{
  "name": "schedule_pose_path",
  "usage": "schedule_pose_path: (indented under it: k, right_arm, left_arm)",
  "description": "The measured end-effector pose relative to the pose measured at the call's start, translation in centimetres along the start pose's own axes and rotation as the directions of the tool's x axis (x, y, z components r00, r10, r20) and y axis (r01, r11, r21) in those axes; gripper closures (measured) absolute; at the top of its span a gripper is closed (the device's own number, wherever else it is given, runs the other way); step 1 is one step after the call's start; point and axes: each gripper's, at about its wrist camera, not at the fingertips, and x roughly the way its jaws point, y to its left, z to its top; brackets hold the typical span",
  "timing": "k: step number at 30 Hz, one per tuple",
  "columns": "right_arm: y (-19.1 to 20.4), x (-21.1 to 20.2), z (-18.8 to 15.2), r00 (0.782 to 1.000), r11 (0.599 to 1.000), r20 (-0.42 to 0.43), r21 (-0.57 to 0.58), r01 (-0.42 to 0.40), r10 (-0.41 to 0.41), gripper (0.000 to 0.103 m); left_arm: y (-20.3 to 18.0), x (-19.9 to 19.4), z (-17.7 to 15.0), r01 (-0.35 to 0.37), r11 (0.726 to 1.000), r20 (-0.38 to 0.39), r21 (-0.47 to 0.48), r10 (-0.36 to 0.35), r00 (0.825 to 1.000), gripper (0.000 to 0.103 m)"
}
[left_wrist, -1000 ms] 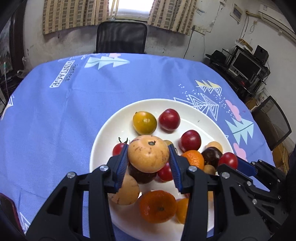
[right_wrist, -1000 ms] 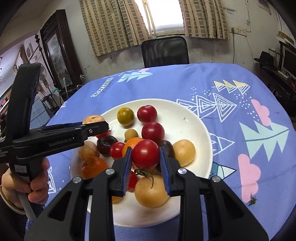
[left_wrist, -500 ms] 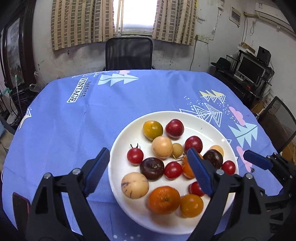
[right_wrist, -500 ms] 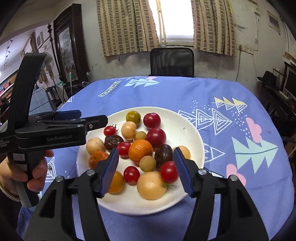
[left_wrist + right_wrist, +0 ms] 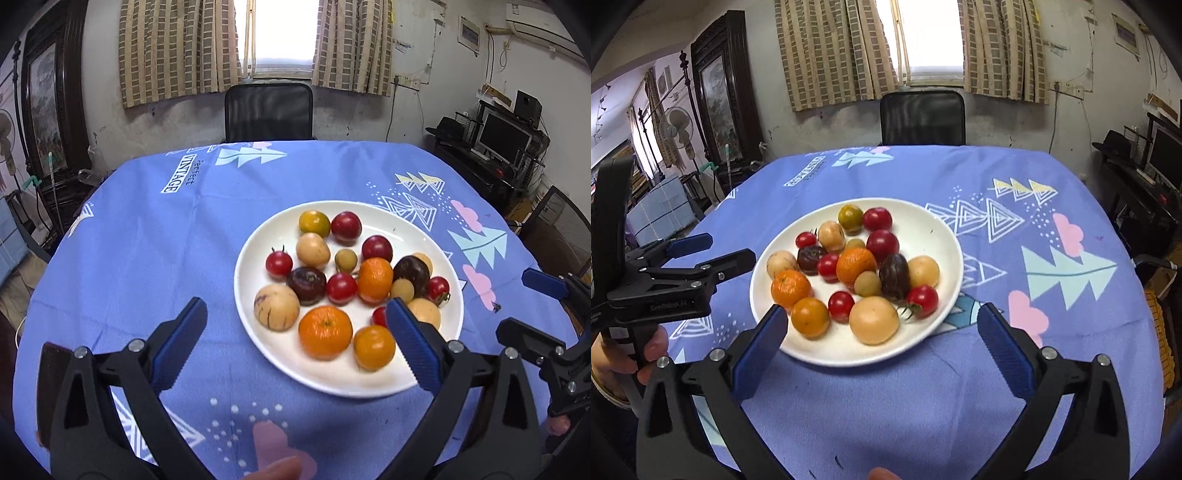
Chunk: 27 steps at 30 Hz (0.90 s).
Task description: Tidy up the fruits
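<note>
Left wrist: mixed fruits (image 5: 343,284) piled, white plate (image 5: 258,332).

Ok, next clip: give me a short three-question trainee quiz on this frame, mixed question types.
1. True or false: the left gripper is shut on a fruit.
2. On the white plate, which sits closest to the black chair? A) green-yellow fruit B) large orange C) dark purple fruit
3. Fill in: the plate rests on a ____ tablecloth.

Key: 1 false, both it and the right gripper are open and empty; 2 A; 3 blue.
</note>
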Motion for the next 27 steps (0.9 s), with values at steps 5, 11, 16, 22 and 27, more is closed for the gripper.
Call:
schedule_pose_path:
  k: [5,11,16,22,27]
  right_arm:
    - [1.2,0.5,-0.9,0.999,0.998,-0.049,-0.055,-0.003,0.000,0.001]
    - [2.5,0.9,-1.6,0.998,0.993,-0.059,-0.115,0.020,-0.027,0.001]
    - [3.3,0.5,-1.8,0.999,0.989,-0.048,-0.149,0.015,-0.023,0.001]
    - [3.6,0.3,-1.9,0.999,0.986,-0.044,-0.164,0.012,-0.019,0.001]
    - [3.7,0.3,-2.0,0.999,0.985,-0.046,-0.170,0.002,-0.010,0.001]
  left_arm:
    - [0.3,-0.9,-1.2,-0.008,1.000,0.001,-0.026,0.008,1.000,0.004]
    - [1.1,-1.0,-1.7,-0.009,0.998,0.006,-0.063,0.009,1.000,0.004]
    - [1.3,-0.8,-1.6,-0.014,0.998,-0.004,-0.060,0.013,1.000,0.004]
    - [1.2,-0.7,-1.6,-0.008,0.998,-0.006,-0.057,0.008,1.000,0.004]
    - [1.2,-0.8,-1.8,0.004,0.998,-0.002,-0.060,-0.005,1.000,0.004]
